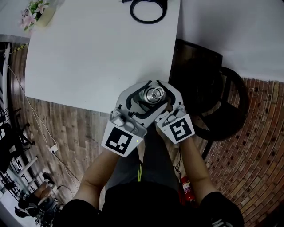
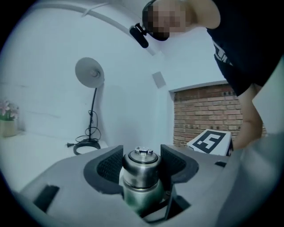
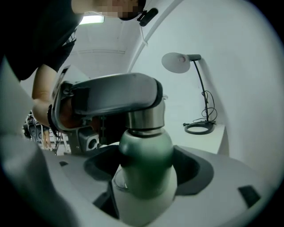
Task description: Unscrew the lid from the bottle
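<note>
A green bottle (image 3: 146,164) with a steel lid (image 2: 140,165) is held upright at the near edge of the white table (image 1: 97,53). My left gripper (image 2: 141,170) comes from above, and its two ribbed black pads press on either side of the lid. My right gripper (image 3: 146,175) sits lower, shut round the green body of the bottle. In the head view the lid (image 1: 153,94) shows from above between the grey jaws. The left gripper's grey body (image 3: 115,95) hides the lid's top in the right gripper view.
A black lamp base with its cable (image 1: 147,9) stands at the table's far edge, and a flower pot (image 1: 37,13) sits at the far left corner. A black chair (image 1: 213,97) is to the right of the table. Wood and brick floor lie below.
</note>
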{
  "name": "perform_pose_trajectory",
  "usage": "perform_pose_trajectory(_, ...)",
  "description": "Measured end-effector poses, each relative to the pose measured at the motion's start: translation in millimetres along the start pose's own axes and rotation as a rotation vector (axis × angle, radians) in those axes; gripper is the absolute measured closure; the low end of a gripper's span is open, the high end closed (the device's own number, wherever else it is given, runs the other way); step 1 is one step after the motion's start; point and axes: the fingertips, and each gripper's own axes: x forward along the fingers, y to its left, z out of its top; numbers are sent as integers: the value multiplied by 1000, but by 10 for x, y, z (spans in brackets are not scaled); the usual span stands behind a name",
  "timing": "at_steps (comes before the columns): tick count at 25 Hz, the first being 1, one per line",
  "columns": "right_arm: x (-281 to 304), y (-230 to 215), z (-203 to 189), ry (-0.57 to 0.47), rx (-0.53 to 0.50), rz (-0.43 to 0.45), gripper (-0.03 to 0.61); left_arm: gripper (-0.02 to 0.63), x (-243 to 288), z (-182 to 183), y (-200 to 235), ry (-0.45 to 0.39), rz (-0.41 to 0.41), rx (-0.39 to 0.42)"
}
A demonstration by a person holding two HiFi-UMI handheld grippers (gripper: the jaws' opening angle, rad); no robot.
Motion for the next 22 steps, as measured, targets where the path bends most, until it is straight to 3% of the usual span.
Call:
perform_pose_trajectory(4,-26,3,-7,0,7,-4,239,342,-2,44,-14,-42,82,28)
perform_pose_trajectory(14,2,-5,10,-20,12,-14,239,342,-9,26,21,-29,71,17)
perform_pose_trajectory(17,-8,-2,1,-13,14,-13,239,342,19,43,-13,-31,25,29)
perform_pose_trajectory(19,1,4,0,-11,13,-14,239,279,22,-9,-32,-8,-29,-54)
perform_pose_trajectory(21,14,9,2,-13,14,-14,239,272,-10,-84,-23,27,-95,-213)
perform_pose_trajectory(22,16,8,2,-14,14,-13,239,272,-21,-88,-34,38,-162,-250)
